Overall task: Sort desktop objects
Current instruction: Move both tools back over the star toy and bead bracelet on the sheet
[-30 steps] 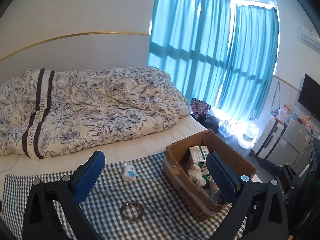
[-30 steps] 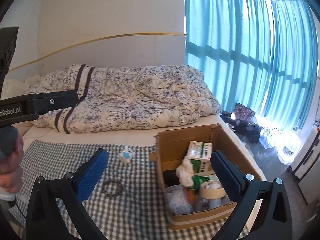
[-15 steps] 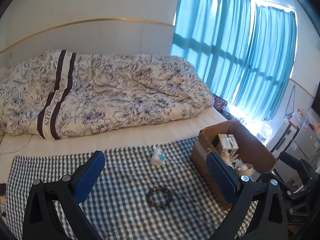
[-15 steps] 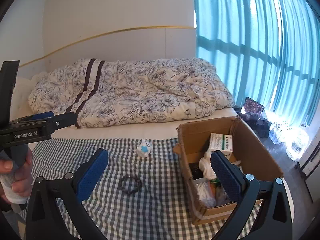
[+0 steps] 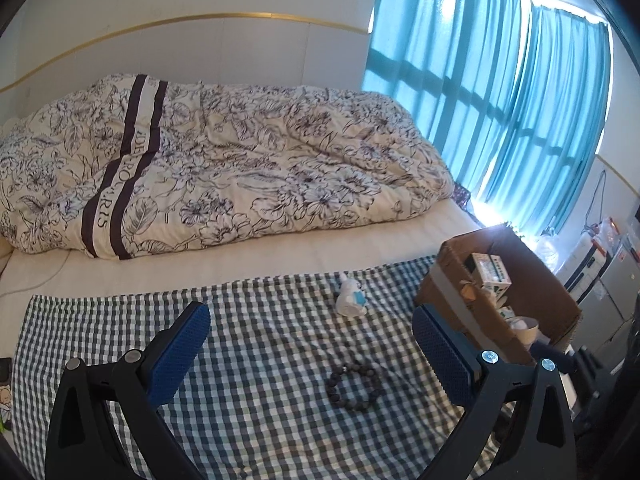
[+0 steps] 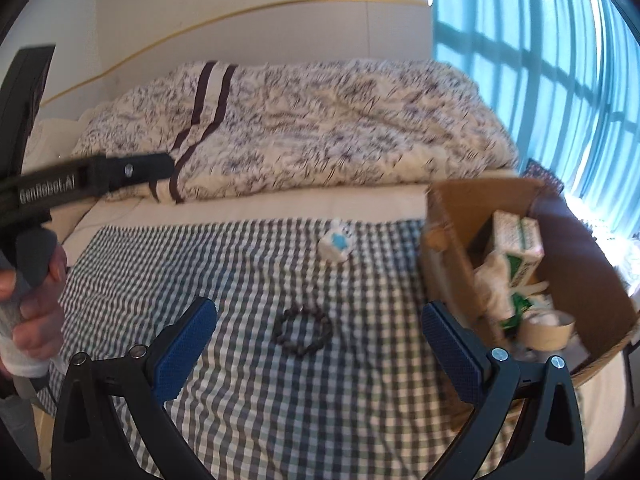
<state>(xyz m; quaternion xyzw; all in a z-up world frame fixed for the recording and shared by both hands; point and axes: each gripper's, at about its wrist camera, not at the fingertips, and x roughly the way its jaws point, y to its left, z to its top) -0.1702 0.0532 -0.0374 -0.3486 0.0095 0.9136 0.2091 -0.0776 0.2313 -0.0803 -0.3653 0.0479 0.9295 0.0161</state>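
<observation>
A dark bead bracelet (image 5: 354, 386) (image 6: 304, 330) lies on the checked cloth (image 5: 248, 360) (image 6: 256, 280) on the bed. Beyond it stands a small white figurine with a blue spot (image 5: 351, 295) (image 6: 336, 243). A cardboard box (image 5: 532, 292) (image 6: 588, 264) holding cartons, tape and other items sits at the cloth's right end. My left gripper (image 5: 306, 340) hangs open above the cloth, the bracelet below between its fingers. My right gripper (image 6: 318, 340) is open too, nothing in it, with the bracelet in line between its pads.
A floral duvet (image 5: 224, 160) (image 6: 320, 128) covers the far half of the bed. Teal curtains (image 5: 480, 100) hang at the right. In the right wrist view a hand (image 6: 32, 312) holds the left gripper's body (image 6: 80, 184) at the left edge. Appliances (image 5: 600, 272) stand beyond the box.
Both views have swung left and come closer to the cloth; the box has slid toward the right edge and the bracelet now sits between both grippers' fingers. Both stay open.
</observation>
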